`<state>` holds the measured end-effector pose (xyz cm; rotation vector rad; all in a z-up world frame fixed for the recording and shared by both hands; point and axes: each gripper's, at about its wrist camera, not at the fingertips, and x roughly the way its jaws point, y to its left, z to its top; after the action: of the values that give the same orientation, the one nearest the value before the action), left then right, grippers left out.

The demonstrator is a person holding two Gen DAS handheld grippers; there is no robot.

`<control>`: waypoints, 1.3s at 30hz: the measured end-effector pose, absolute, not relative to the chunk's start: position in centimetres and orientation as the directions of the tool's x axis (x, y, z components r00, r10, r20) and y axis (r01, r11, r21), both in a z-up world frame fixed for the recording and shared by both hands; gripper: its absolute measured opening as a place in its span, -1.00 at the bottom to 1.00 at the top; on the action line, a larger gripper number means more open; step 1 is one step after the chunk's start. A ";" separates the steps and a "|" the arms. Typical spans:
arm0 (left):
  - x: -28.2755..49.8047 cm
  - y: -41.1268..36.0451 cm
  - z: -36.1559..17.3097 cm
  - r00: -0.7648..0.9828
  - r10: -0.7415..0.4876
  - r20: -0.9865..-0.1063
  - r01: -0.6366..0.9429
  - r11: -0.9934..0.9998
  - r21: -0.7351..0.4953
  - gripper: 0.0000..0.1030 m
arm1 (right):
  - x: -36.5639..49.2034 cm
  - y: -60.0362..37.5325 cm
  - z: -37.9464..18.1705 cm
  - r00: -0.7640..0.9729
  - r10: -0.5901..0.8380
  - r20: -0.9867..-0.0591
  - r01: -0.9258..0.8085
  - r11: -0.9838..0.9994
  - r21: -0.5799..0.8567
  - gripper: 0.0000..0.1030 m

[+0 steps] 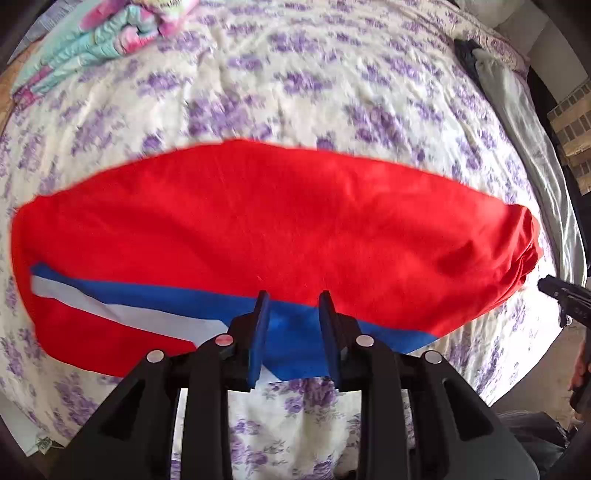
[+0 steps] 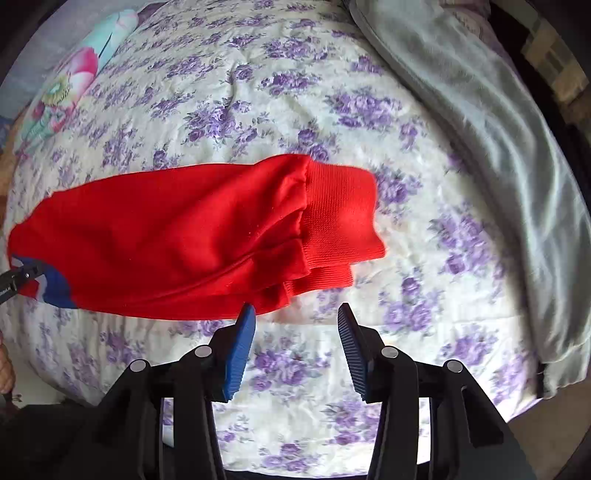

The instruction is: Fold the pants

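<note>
Red pants (image 1: 258, 221) with a blue and white side stripe (image 1: 122, 299) lie folded lengthwise across the flowered bedspread. Their ribbed cuffs (image 2: 340, 221) point right in the right wrist view. My left gripper (image 1: 293, 299) is open, its blue pads just above the striped near edge, holding nothing. My right gripper (image 2: 295, 314) is open and empty, just in front of the cuff end of the pants (image 2: 166, 240). The right gripper's tip also shows at the right edge of the left wrist view (image 1: 554, 290).
A white bedspread with purple flowers (image 1: 295, 74) covers the bed. A pastel folded blanket (image 1: 110, 33) lies at the far left. A pale grey sheet (image 2: 480, 129) runs along the right side. Dark clothing (image 1: 467, 51) lies far right.
</note>
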<state>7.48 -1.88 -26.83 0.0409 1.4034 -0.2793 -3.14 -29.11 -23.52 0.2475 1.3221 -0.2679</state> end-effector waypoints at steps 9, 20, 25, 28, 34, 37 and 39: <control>4.9 -1.0 -30.0 0.149 -0.194 -0.970 0.160 0.972 -0.170 -0.48 | 8.2 -17.4 -17.0 0.439 0.297 -0.848 -0.211 0.951 0.224 -0.09; 4.6 0.0 -29.6 0.147 -0.207 -0.967 0.121 0.974 -0.191 -0.47 | 25.5 -3.4 -22.5 0.179 0.438 -0.881 -0.538 0.793 0.285 -0.36; 4.8 1.1 -29.7 0.136 -0.252 -0.958 0.080 0.967 -0.243 -0.47 | 26.5 -2.3 -24.9 0.012 0.467 -0.884 -0.584 0.721 0.373 -0.45; 5.1 1.5 -29.8 0.131 -0.268 -0.954 0.065 0.963 -0.262 -0.47 | 26.3 -1.9 -25.7 -0.029 0.462 -0.886 -0.602 0.699 0.385 -0.42; 5.6 2.1 -29.9 0.117 -0.286 -0.951 0.053 0.958 -0.281 -0.47 | 26.0 -1.1 -26.6 -0.163 0.501 -0.850 -0.587 0.643 0.492 -0.85; 5.6 2.2 -29.6 0.112 -0.287 -0.951 0.057 0.958 -0.283 -0.47 | 25.7 -1.6 -24.8 0.007 0.477 -0.879 -0.592 0.710 0.380 -0.90; 5.7 2.3 -29.6 0.114 -0.288 -0.951 0.053 0.957 -0.284 -0.47 | 26.5 -2.6 -23.1 0.135 0.456 -0.880 -0.557 0.769 0.313 -0.92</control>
<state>5.73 2.30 -29.56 -0.1964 1.4378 -0.2529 26.47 -2.57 -23.08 -0.0982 1.2333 0.7357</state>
